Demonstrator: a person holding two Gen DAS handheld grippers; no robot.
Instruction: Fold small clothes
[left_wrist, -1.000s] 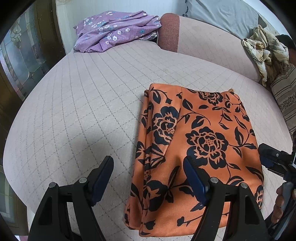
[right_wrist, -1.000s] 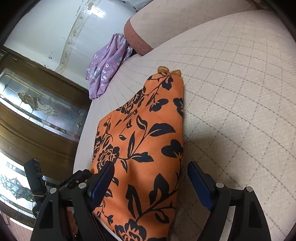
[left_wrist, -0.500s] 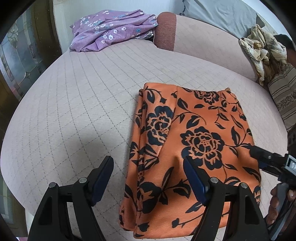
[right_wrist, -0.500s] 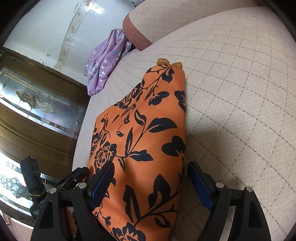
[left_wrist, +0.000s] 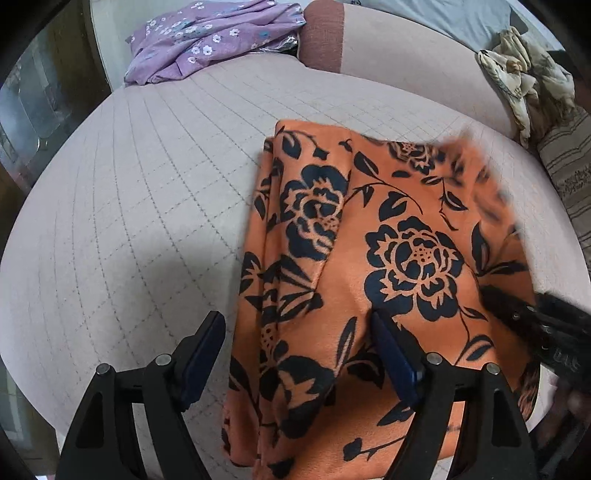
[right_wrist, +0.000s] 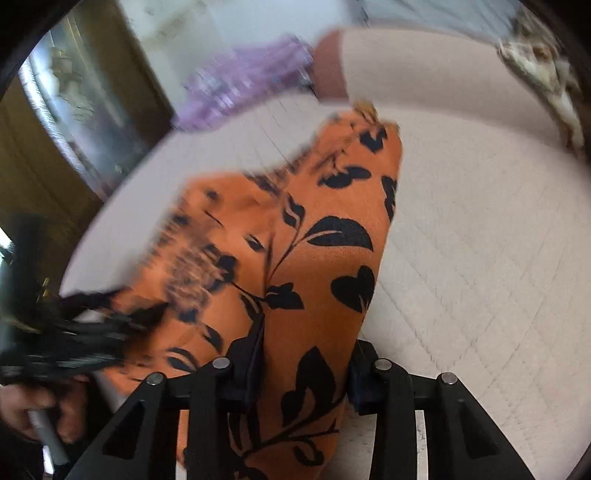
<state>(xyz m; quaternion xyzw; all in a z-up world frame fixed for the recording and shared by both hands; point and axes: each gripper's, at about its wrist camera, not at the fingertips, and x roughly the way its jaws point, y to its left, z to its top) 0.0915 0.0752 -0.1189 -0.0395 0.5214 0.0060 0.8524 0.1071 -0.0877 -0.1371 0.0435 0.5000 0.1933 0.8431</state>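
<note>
An orange cloth with black flowers (left_wrist: 369, 258) lies folded on the pale quilted cushion (left_wrist: 147, 203). My left gripper (left_wrist: 299, 350) is open, its jaws astride the cloth's near left part. In the right wrist view my right gripper (right_wrist: 303, 373) is shut on the near right edge of the orange cloth (right_wrist: 314, 266), and the fabric bunches up between the pads. The right gripper shows blurred at the right edge of the left wrist view (left_wrist: 546, 332). The left gripper shows blurred at the left of the right wrist view (right_wrist: 74, 332).
A purple flowered garment (left_wrist: 207, 40) lies at the far left corner. A cream patterned cloth (left_wrist: 524, 81) hangs on the backrest at right, beside a striped cushion (left_wrist: 569, 173). A dark wooden cabinet with glass (right_wrist: 66, 122) stands left of the cushion.
My right gripper has closed on the cloth's right edge and swung, blurring its view. My left gripper has moved slightly forward over the cloth and stays open.
</note>
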